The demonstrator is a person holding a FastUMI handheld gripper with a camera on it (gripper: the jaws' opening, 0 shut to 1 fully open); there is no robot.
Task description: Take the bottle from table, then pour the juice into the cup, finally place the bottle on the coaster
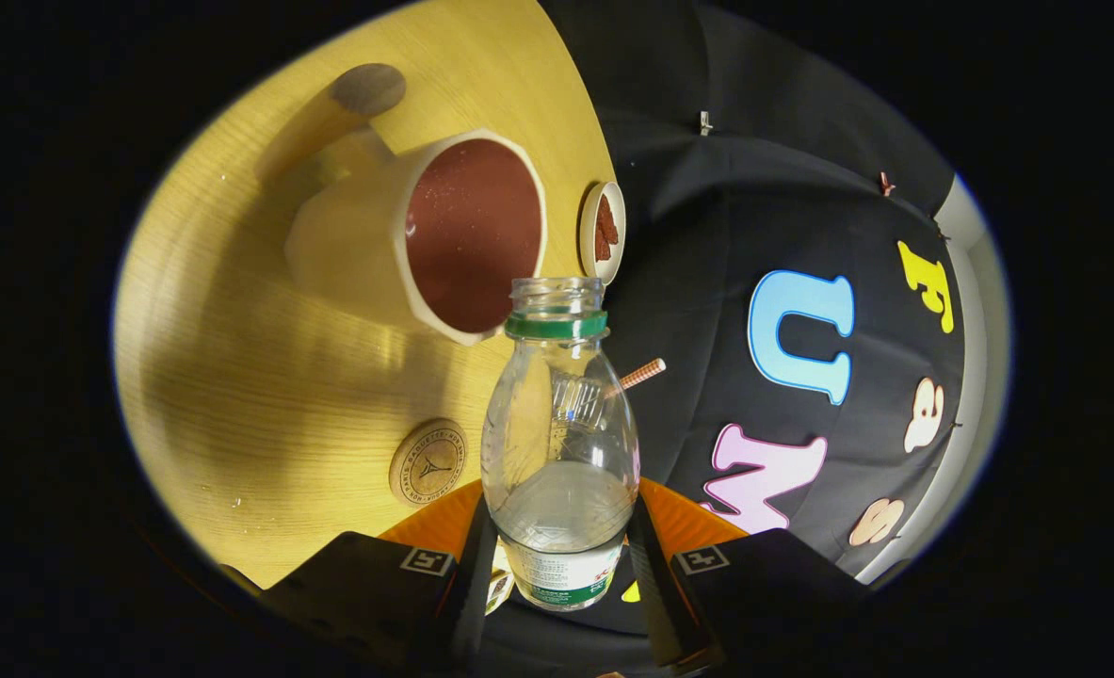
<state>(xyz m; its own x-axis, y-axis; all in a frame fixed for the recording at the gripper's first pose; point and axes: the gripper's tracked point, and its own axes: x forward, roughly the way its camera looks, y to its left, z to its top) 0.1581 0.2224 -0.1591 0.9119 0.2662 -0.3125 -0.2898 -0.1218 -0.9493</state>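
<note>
My gripper point(561, 556) is shut on a clear plastic bottle point(559, 443) with a green neck ring and no cap; both fingers press its lower body. The bottle is lifted and the whole view is tilted. Its open mouth sits close to the rim of a cream cup point(425, 235) with a dark red inside, which stands on the wooden table point(265, 395). A little clear liquid shows in the bottle's lower part. A round cork coaster point(428, 461) lies on the table just beyond my left finger point(470, 593).
A small white dish point(604, 231) with something dark red in it sits near the table's edge beyond the cup. A striped straw-like stick point(642, 373) pokes out behind the bottle. A wooden post point(340, 108) rises behind the cup.
</note>
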